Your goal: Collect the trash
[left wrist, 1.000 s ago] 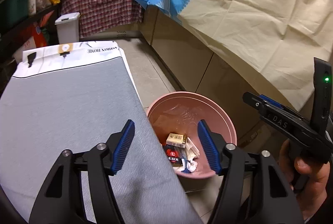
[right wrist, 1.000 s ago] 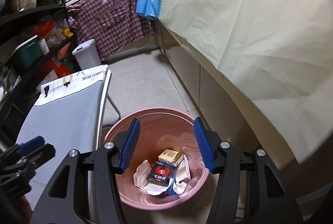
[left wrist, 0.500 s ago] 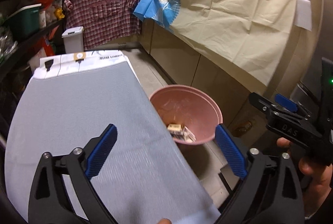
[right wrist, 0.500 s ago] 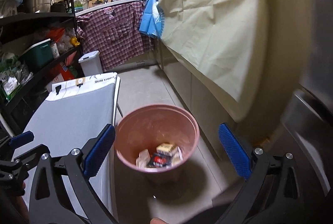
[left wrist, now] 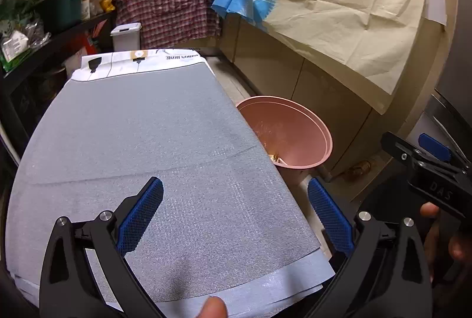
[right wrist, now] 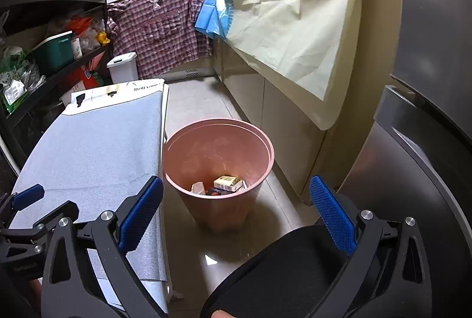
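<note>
A pink trash bin (right wrist: 218, 167) stands on the floor beside the grey-covered table (right wrist: 88, 146). Inside it lie a yellow box (right wrist: 227, 181), a dark packet and crumpled white paper. In the left wrist view the bin (left wrist: 289, 135) is half hidden behind the table (left wrist: 141, 146). My left gripper (left wrist: 236, 214) is open and empty above the table's near end. My right gripper (right wrist: 236, 214) is open and empty, above and behind the bin; it also shows in the left wrist view (left wrist: 427, 167).
Cabinets draped with a cream sheet (right wrist: 295, 22) and a blue cloth run along the right. A steel fridge (right wrist: 427, 140) stands at the right. Cluttered shelves (right wrist: 50, 46) line the left. A white lidded bin (right wrist: 122, 71) and a plaid shirt (right wrist: 159, 31) are at the back. A black round seat (right wrist: 283, 267) is below me.
Both grippers have pulled back and up from over the bin and opened wider. The bin now looks smaller and farther off.
</note>
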A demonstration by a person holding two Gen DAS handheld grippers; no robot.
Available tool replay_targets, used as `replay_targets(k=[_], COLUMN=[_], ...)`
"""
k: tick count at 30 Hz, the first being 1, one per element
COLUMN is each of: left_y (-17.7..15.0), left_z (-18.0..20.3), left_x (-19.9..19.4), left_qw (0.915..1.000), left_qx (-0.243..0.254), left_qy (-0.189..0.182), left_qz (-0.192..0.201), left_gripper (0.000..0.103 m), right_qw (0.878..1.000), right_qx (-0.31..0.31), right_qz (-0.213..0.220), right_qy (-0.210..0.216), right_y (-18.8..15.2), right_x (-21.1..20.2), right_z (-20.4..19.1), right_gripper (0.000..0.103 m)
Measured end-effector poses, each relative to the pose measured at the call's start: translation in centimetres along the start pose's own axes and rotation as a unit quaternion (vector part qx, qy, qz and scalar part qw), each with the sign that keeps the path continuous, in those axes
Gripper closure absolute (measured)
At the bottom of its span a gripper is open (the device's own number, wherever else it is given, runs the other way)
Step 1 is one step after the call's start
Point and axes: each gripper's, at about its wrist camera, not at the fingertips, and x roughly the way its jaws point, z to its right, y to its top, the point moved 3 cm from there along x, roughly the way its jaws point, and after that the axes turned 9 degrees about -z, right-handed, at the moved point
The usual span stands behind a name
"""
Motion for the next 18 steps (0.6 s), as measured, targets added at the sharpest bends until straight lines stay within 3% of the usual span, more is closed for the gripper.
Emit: replay_targets(k=[18], left_y=[-0.2], left_z=[0.8], left_x=[0.0], left_qw=[0.9998], left_qx=[0.016], left_qy=[0.007], left_qz=[0.013], left_gripper=[0.008], right_qw=[1.0], right_qx=[-0.017], right_qz=[0.005], right_qy=[-0.004], right_y=[-0.1], right_x=[-0.1], right_z=[-1.4], right_gripper=[0.005])
